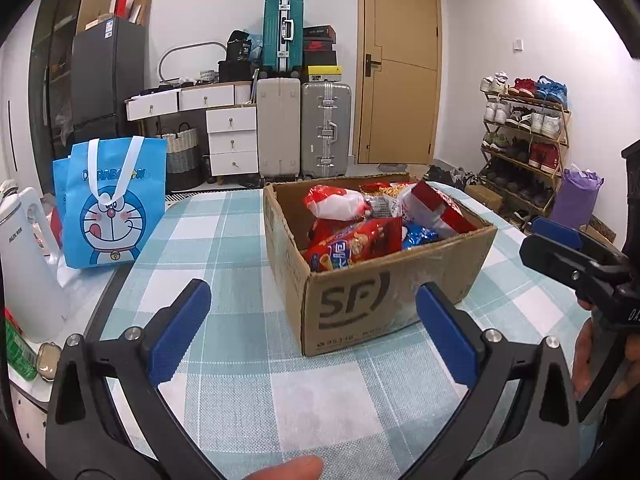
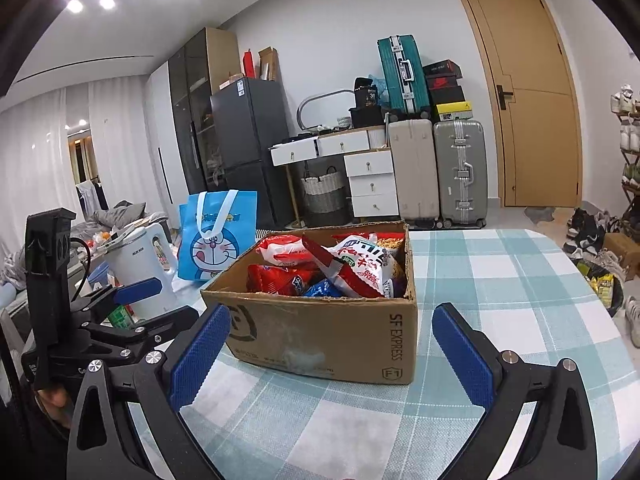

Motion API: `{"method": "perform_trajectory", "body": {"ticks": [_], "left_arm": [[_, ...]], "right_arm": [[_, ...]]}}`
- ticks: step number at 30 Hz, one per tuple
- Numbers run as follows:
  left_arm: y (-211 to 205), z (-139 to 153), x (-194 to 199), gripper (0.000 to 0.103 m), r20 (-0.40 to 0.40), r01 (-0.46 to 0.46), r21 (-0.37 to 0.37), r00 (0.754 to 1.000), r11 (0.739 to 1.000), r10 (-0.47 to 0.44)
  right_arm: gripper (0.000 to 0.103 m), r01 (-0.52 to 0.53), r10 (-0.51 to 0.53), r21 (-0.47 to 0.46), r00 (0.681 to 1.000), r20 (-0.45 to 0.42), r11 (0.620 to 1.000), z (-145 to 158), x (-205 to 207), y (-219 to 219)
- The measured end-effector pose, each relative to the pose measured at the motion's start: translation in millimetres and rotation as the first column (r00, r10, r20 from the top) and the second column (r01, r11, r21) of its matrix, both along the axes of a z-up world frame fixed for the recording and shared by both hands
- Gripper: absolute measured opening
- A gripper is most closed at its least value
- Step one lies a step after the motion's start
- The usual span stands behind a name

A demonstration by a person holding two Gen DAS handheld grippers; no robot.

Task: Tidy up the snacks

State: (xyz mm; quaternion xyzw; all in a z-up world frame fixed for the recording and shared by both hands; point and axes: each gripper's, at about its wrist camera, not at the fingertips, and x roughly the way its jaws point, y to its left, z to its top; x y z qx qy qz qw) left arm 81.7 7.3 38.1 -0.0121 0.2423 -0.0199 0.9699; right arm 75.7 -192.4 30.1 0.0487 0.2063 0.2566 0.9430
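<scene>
While both grippers hover with fingers spread wide, nothing is held.
The left gripper (image 1: 312, 332) and right gripper (image 2: 332, 356) face the cardboard box (image 2: 320, 332) of snack packets (image 1: 352, 240) on the checked counter (image 1: 240, 240), blue tote bag (image 1: 112, 204) beside it.

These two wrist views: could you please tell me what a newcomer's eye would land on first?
Most striking is the open cardboard box in the middle of the checked tablecloth, heaped with bright red and blue snack packets. To its left, at the table's edge, stands a blue cartoon-cat tote bag beside a white kettle. In the foreground, the left gripper and right gripper frame the box, jaws wide and empty.
</scene>
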Motion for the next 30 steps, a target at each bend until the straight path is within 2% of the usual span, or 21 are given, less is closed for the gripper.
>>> {"method": "perform_trajectory", "body": {"ticks": [6, 11, 25, 30], "left_arm": [[1.1, -11.3, -1.7, 0.102, 0.024, -0.014, -0.020, 1.000, 1.000, 0.015], [1.5, -19.0, 1.6, 0.102, 0.012, -0.023, -0.018, 1.000, 1.000, 0.023], [-0.8, -29.0, -0.5, 0.102, 0.004, -0.024, 0.004, 1.000, 1.000, 0.024], [0.9, -29.2, -1.1, 0.102, 0.008, -0.034, 0.001, 0.999, 0.999, 0.034]], "right_arm": [[0.103, -0.001, 0.002, -0.021, 0.999, 0.036, 1.000, -5.1, -11.2, -1.9], [0.103, -0.008, 0.009, -0.029, 0.998, 0.060, 1.000, -8.5, -17.0, -1.5], [0.103, 0.024, -0.023, -0.021, 0.996, 0.083, 0.999, -14.9, -20.7, -7.2], [0.103, 0.032, -0.027, -0.052, 0.996, 0.090, 0.998, -14.9, -21.3, -1.3]]}}
